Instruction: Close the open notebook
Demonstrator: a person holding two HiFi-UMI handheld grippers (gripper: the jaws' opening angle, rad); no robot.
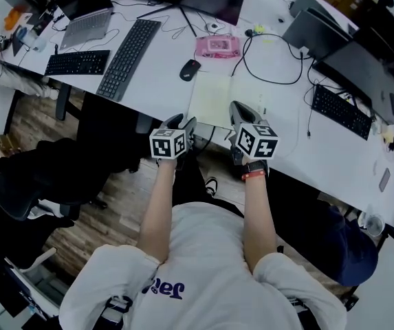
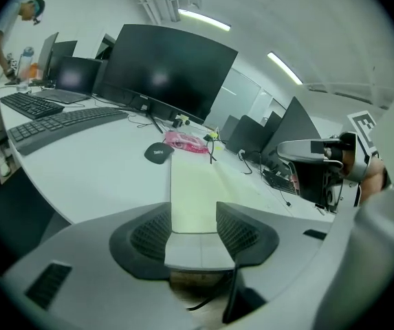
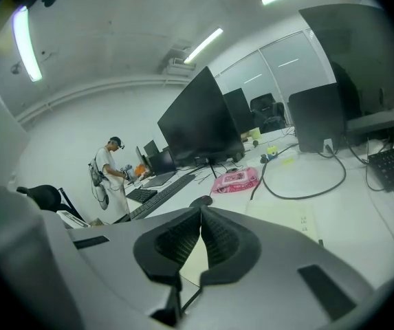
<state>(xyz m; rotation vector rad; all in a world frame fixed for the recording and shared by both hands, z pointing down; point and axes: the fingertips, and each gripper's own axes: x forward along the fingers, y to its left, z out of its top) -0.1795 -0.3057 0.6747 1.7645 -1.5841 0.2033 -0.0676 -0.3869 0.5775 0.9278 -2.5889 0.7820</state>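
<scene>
We hold both grippers at the near edge of the desk. The left gripper has its jaws apart, framing the near edge of the notebook without pressing it. The right gripper has its jaws together at the tips, seemingly on nothing, over the right page. The notebook lies open and flat just ahead. Beyond it sit a mouse and a pink case, with a keyboard to the left and a monitor behind.

Left hand-held gripper spread, right closed
</scene>
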